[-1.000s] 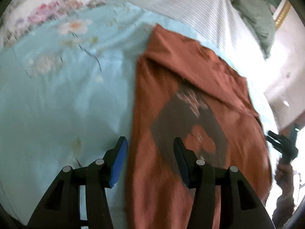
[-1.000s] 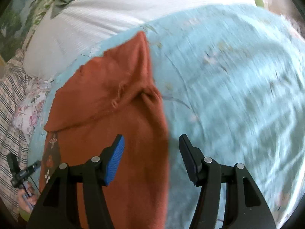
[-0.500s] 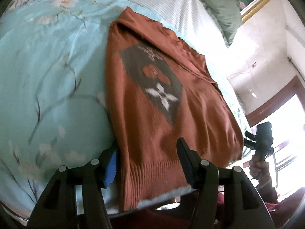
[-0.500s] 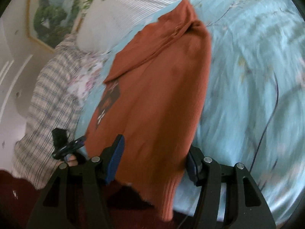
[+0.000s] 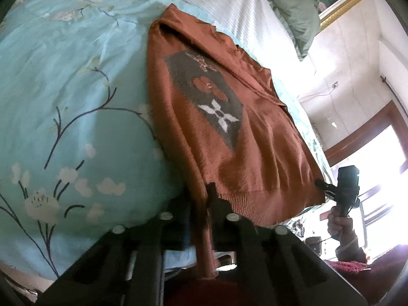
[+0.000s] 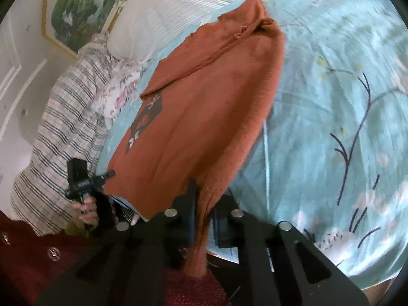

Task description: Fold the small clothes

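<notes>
The sweater [image 5: 229,137] lay flat on the bed [image 5: 63,102], its ribbed hem at the near edge of the mattress and its collar end pointing away from you toward the striped pillow [image 5: 229,7]. Its long axis ran from you straight up the bed, and the grey diamond patch with the white flower faced up on the half nearer your left hand. At least one sleeve looked already folded across the upper part, though blur in the right view made that hard to confirm.

You had your left gripper [image 5: 201,204] closed tight on the hem's left corner, the jaws pinching a bunched strip of knit that hung down between them. Your right gripper [image 6: 204,204] was closed the same way on the right corner, with a similar strip trailing below the jaws.

To do this fold well, you needed to lift both corners together and at the same height, keeping the hem taut between your hands so it did not sag. Carrying it up the long axis and laying it level with the shoulders would have given a square edge. The knit looked soft and stretchy, so an uneven pull could have skewed the body sideways on the flowered sheet [image 6: 344,89].

A plaid blanket [image 6: 58,127] lay beside the sweater, well clear of the fold.
</notes>
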`<state>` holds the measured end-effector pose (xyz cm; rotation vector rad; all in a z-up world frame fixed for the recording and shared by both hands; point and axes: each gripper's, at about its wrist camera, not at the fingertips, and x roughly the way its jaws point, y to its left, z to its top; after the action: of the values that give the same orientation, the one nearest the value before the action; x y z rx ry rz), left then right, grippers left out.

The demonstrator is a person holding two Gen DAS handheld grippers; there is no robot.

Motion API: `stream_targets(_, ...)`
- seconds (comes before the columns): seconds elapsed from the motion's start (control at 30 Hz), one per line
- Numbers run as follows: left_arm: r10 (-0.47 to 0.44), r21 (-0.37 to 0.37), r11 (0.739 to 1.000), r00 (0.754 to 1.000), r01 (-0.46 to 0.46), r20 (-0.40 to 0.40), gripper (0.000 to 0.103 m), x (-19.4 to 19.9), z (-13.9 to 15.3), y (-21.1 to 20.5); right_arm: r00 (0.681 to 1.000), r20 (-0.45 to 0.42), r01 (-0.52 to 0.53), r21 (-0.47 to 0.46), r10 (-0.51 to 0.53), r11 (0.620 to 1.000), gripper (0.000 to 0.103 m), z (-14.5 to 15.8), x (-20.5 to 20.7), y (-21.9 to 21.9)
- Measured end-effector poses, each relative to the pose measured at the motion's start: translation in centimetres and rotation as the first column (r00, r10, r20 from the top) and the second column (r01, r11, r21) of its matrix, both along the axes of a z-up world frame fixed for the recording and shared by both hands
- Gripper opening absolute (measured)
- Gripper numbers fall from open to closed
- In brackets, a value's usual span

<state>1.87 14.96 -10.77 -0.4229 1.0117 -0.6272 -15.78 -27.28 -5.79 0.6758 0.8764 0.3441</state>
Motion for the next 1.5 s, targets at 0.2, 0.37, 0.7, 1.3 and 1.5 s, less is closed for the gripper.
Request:
stream_targets(0.2, 0.013, -0.017, 1.000, 0.998, -0.012, 0.062, 0.006, -0.9, 1.3, 0.1, 0.997, 0.071, -0.015, 0.072, 0.010, 0.997, 0.009, 0.8, 0.1, -0.3)
stream_targets(0.37, 0.075, -0.113, 0.992, 0.988, -0.059, 0.136, 0.005, -0.6, 3.8, 0.7, 0.985, 0.169, -0.001, 0.144, -0.024, 0.990, 0.009, 2.5, 0.3, -1.2)
stream_targets(0.7, 0.179, -0.136, 0.981, 0.927, -0.141, 0.331, 0.005, 5.3, 10.6, -0.9, 0.935, 0.332, 0.095, 0.112, -0.127, 0.989, 0.008, 7.9, 5.2, -3.6)
stream_targets(1.3, 0.341, 0.031, 0.928, 0.880, -0.371, 0.330, 0.005, 27.5, 10.6, -5.8, 0.928, 0.238, 0.312, -0.075, -0.287, 0.947, 0.008, 8.3, 26.2, -10.5)
stream_targets(1.5, 0.321, 0.131, 0.919, 0.900, -0.371, 0.294, 0.005, 32.9, 7.2, -7.4, 0.938, 0.149, 0.331, -0.119, -0.313, 0.936, 0.008, 5.0, 30.0, -11.7)
